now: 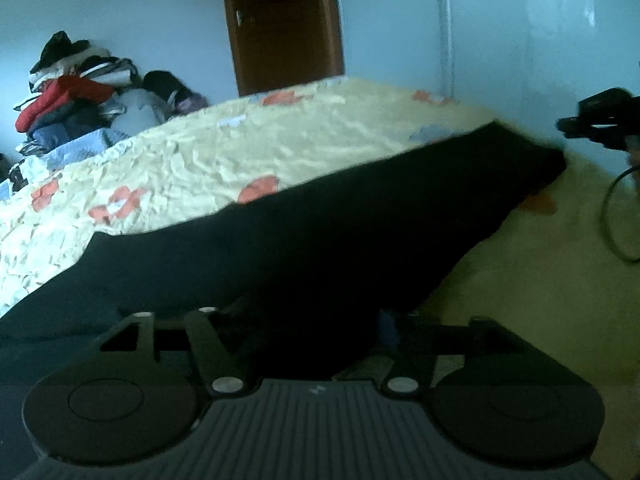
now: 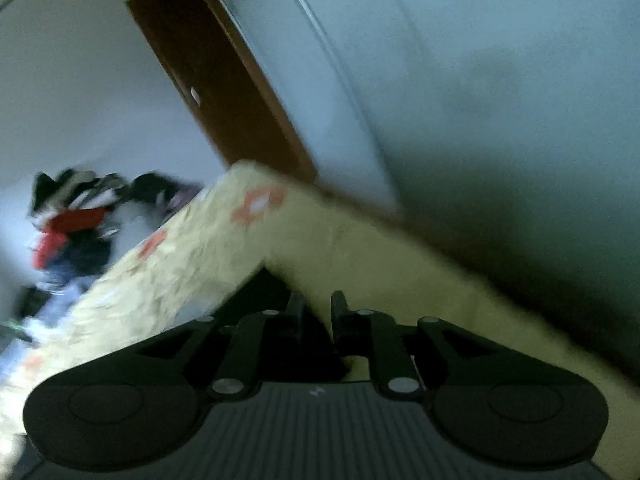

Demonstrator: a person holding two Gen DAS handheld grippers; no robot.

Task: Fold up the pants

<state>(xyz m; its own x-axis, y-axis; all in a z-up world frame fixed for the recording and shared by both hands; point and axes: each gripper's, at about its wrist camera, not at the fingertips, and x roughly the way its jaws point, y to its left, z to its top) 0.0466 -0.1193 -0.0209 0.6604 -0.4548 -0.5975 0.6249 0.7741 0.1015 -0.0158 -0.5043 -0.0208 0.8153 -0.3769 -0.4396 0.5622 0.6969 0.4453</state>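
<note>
1. We see the left gripper with jaws spread wide; its fingertips are lost against the dark cloth, so we cannot tell whether the pads touch it.
2. The right gripper has its jaws nearly together with a narrow gap between them. The dark pants corner sits at and under the left finger; we cannot tell if cloth is pinched.
3. The pants lie flat on the bed, a long dark strip running from the left gripper towards the far right corner, near the bed's right edge.
4. No containers in either view; the pants rest straight on the yellow sheet with orange flowers.
5. Around: a clothes pile at the far left of the bed against the wall, well apart from the pants, and a brown door behind the bed.
6. In the left wrist view, the right gripper appears at the right edge, just beyond the pants' far end, with a cable looping below it.
7. The right wrist view is tilted and motion-blurred; the pile there is smeared, and the pants are mostly hidden behind the gripper body.
</note>
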